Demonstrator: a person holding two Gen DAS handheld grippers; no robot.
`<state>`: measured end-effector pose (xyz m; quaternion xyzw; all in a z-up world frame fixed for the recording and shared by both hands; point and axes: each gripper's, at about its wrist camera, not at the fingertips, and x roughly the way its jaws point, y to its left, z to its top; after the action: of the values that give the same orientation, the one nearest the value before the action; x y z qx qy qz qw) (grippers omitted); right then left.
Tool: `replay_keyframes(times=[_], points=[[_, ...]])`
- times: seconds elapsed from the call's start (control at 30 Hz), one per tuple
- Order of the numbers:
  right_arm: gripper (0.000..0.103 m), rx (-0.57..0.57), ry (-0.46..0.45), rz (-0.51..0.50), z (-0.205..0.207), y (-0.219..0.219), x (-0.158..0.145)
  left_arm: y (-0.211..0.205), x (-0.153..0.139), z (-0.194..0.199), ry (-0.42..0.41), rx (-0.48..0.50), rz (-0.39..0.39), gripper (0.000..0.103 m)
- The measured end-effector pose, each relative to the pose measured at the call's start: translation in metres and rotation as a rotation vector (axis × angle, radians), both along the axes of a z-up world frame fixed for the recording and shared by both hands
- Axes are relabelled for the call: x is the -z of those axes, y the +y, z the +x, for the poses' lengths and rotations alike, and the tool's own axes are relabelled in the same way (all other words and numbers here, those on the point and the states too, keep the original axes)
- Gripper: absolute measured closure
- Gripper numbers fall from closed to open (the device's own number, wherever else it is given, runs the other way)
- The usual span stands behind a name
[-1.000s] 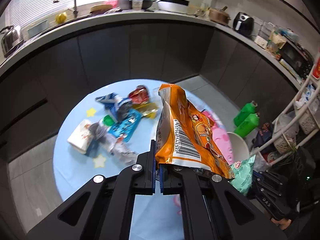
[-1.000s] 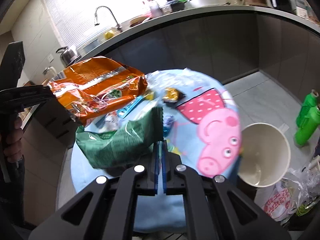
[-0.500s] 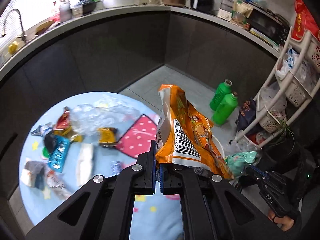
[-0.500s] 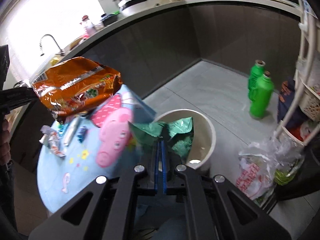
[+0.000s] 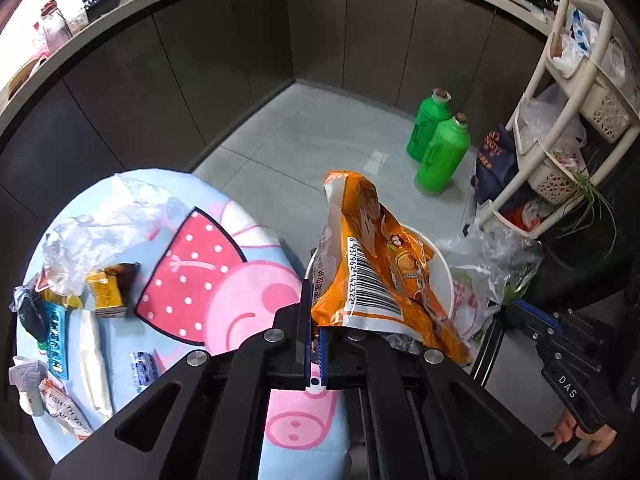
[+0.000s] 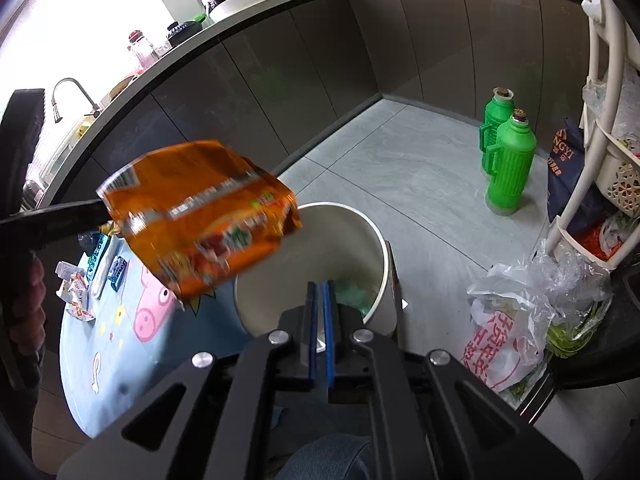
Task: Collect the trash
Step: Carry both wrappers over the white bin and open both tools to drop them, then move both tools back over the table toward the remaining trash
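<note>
Gripping orange snack bag (image 5: 372,264) in left jaws, over white bin (image 6: 352,236)

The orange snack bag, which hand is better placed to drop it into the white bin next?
Left. The left tongs are shut on the orange snack bag, which hangs over the white bin. The right tongs hold nothing, their jaws slightly apart above the bin.

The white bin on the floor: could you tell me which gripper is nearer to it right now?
Right. The right gripper hangs directly above the white bin's mouth, nothing between its fingers. The left gripper, clamping the orange bag, sits at the bin's table side.
</note>
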<state>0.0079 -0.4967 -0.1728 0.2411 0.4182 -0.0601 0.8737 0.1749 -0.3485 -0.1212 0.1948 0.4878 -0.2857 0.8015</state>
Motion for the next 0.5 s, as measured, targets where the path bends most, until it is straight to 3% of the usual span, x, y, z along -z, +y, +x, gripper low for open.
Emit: replay_keyframes(times=[0.2,0.23,0.27,0.3,0.33,0.43,0.5], points=[[0.096,-0.011,0.003,0.020,0.010,0.003,0.010,-0.011,0.017,-0.002,0.011,0.029,0.024,0.100],[0.095,-0.013,0.005,0.023,0.011,0.004,0.011,-0.012,0.018,-0.003,0.002,0.031,0.023,0.094],[0.088,-0.015,0.006,0.023,0.012,0.004,0.012,-0.012,0.019,-0.004,-0.005,0.033,0.022,0.077],[0.077,-0.019,0.007,0.021,0.013,0.006,0.013,-0.011,0.019,-0.004,-0.013,0.030,0.018,0.069],[0.073,-0.023,0.008,0.015,0.014,0.007,0.013,-0.009,0.017,-0.005,-0.027,0.025,0.011,0.053],[0.067,-0.042,0.008,0.005,0.016,0.012,0.014,-0.005,0.011,-0.008,-0.054,0.022,-0.009,0.045],[0.058,-0.044,0.007,0.008,0.017,0.015,0.014,-0.001,0.007,-0.008,-0.064,0.011,-0.020,0.033]])
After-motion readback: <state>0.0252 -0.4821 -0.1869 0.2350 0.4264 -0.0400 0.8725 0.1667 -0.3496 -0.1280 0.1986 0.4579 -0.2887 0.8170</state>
